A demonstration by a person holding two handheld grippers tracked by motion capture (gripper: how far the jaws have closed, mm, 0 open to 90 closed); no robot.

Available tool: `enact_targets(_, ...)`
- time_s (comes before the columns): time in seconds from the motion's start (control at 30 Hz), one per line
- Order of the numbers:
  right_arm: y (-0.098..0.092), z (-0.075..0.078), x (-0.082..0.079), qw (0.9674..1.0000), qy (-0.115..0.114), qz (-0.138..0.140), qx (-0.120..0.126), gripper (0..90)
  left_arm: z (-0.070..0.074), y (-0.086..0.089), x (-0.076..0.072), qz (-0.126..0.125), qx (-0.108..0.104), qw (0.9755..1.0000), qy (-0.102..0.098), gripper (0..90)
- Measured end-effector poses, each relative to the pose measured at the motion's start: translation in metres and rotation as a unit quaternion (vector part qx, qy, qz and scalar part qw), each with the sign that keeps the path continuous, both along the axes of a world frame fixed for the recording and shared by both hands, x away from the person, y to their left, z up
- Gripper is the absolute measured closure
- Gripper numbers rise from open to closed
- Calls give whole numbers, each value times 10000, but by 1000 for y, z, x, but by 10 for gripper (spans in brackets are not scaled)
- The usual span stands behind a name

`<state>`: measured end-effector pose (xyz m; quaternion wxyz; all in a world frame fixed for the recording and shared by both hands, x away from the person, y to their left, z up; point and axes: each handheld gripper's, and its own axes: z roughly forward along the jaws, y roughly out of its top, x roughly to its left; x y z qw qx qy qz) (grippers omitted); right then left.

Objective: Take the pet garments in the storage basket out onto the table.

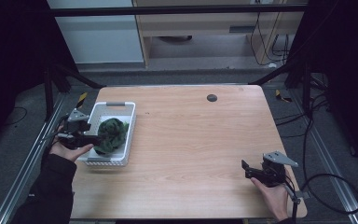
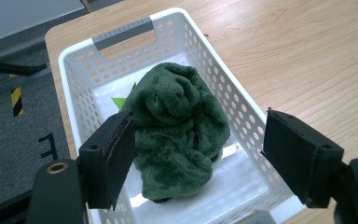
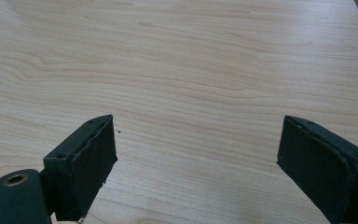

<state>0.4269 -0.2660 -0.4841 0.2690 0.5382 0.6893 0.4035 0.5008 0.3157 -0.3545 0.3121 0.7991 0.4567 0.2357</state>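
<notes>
Green cloth inside white basket

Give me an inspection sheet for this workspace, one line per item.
Surface: wooden table, a small dark round spot near its far edge.
Job's things: green plush cloth bunched inside the white perforated basket at the table's left.
Clutter: nothing seen.
Grippers: left gripper open, jaws either side of the cloth; right gripper open over bare wood.
Cables: black cable trailing from the right gripper.
Surroundings: dark frame, grey floor, pale cabinet behind.
</notes>
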Motion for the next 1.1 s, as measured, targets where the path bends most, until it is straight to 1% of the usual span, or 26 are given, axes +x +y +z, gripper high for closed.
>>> enact_targets(0.2,0,0,1,10000,8,12,-13,115,-2,-1,8,20,144,9999,78,240)
enact_targets(0.3,0,0,0,10000,8,16,-18,114,-3,1,12,54,137,9998,121,239)
enact_targets(0.33,0,0,0,10000,4,18,-15,114,-3,1,14,55,142,9998,163,238)
enact_targets(0.47,0,0,1,10000,3,12,-15,115,-3,3,19,68,169,9996,193,236)
enact_targets(0.7,1,-1,2,10000,21,34,-81,114,-3,-1,31,47,241,9991,346,232)
enact_targets(0.9,0,-2,2,9999,49,43,-87,114,-2,-6,42,30,393,9979,512,229)
enact_targets(0.97,1,-2,2,9999,44,43,-83,114,-1,-8,46,27,467,9975,532,229)
enact_targets(1.07,1,-2,2,10000,48,40,-77,114,-1,-9,52,17,408,9971,638,229)
enact_targets(1.1,1,-2,2,10000,54,38,-70,114,0,-10,54,10,414,9971,639,228)
